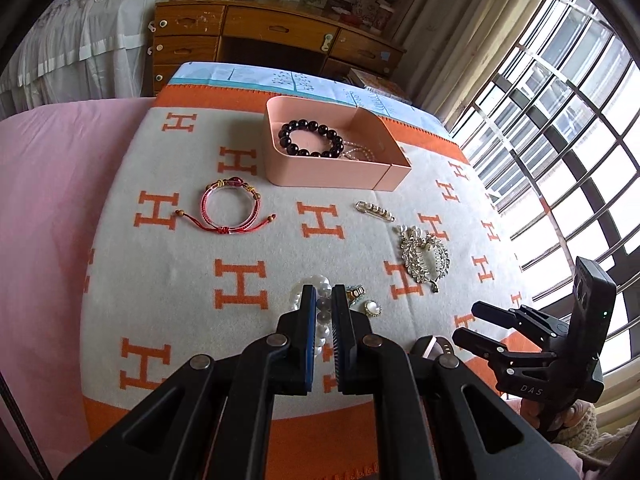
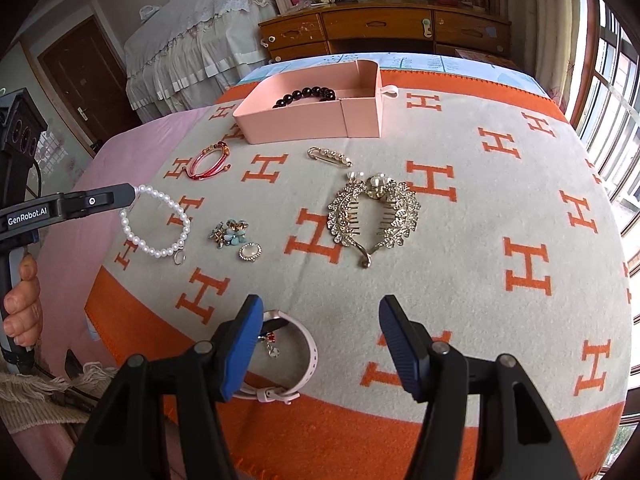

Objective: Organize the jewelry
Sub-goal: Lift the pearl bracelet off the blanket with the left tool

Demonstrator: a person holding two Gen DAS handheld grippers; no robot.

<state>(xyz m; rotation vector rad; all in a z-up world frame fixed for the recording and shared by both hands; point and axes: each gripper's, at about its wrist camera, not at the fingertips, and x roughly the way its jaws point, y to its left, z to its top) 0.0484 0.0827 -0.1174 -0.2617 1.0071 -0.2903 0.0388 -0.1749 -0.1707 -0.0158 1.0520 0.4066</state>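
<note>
Pearl bracelet [image 2: 155, 222]: pinched at one end by the left tongs [image 1: 323, 300], rest of the loop dangling over the blanket [image 2: 480, 216]
Left tongs: clamped shut on the beads
Red cord bracelet [image 1: 230, 208]: ahead and left of the left tongs
Pink box [image 1: 332, 168]: further ahead, dark bead bracelet [image 1: 312, 138] inside
Flower earrings [image 2: 230, 232]: just right of the hanging pearls
Right tongs [image 2: 320, 344]: jaws were parted about halfway, gripping nothing
Pink watch [image 2: 296, 364]: lay by its left finger
Gold hair comb [image 2: 374, 216]: ahead of the right tongs
</note>
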